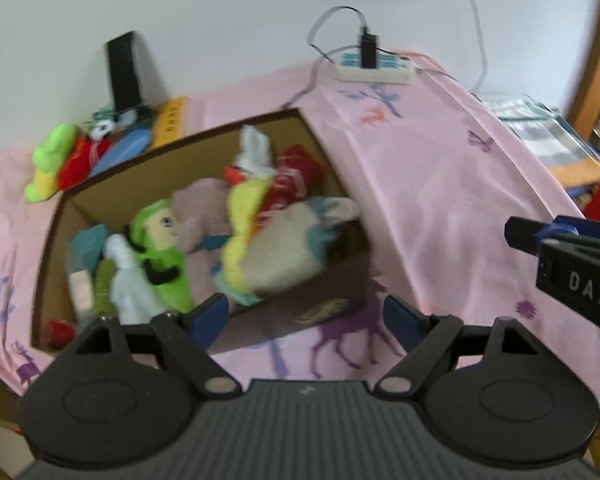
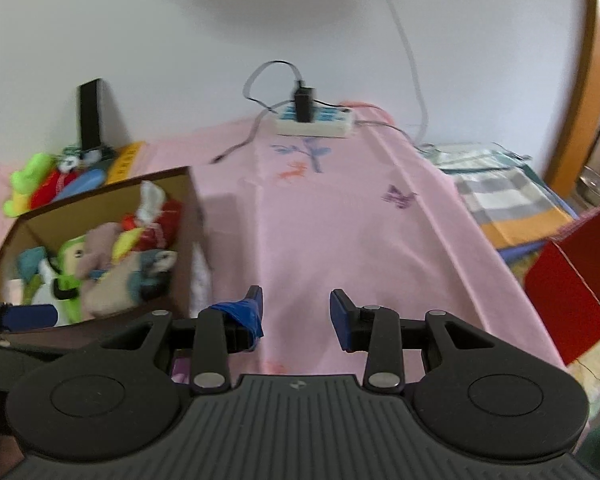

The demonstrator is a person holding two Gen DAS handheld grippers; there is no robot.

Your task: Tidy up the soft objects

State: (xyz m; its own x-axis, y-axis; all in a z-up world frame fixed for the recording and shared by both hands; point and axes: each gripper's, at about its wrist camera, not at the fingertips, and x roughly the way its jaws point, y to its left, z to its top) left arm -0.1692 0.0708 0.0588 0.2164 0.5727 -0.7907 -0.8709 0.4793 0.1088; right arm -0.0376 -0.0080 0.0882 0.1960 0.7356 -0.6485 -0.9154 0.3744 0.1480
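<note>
A brown cardboard box (image 1: 332, 280) sits on the pink cloth and holds several soft toys, among them a green-haired doll (image 1: 160, 236) and a beige and blue plush (image 1: 288, 248). The box also shows in the right wrist view (image 2: 184, 216). More soft toys, green, red and blue (image 1: 72, 156), lie behind the box by the wall. My left gripper (image 1: 306, 318) is open and empty, just in front of the box's near wall. My right gripper (image 2: 296, 312) is open and empty over bare pink cloth to the right of the box.
A white power strip (image 1: 374, 66) with a black plug and cables lies at the back by the wall. A black upright object (image 1: 124, 72) and a yellow book (image 1: 172, 120) stand behind the box. Folded cloths (image 2: 508, 200) and a red box (image 2: 572, 288) sit to the right.
</note>
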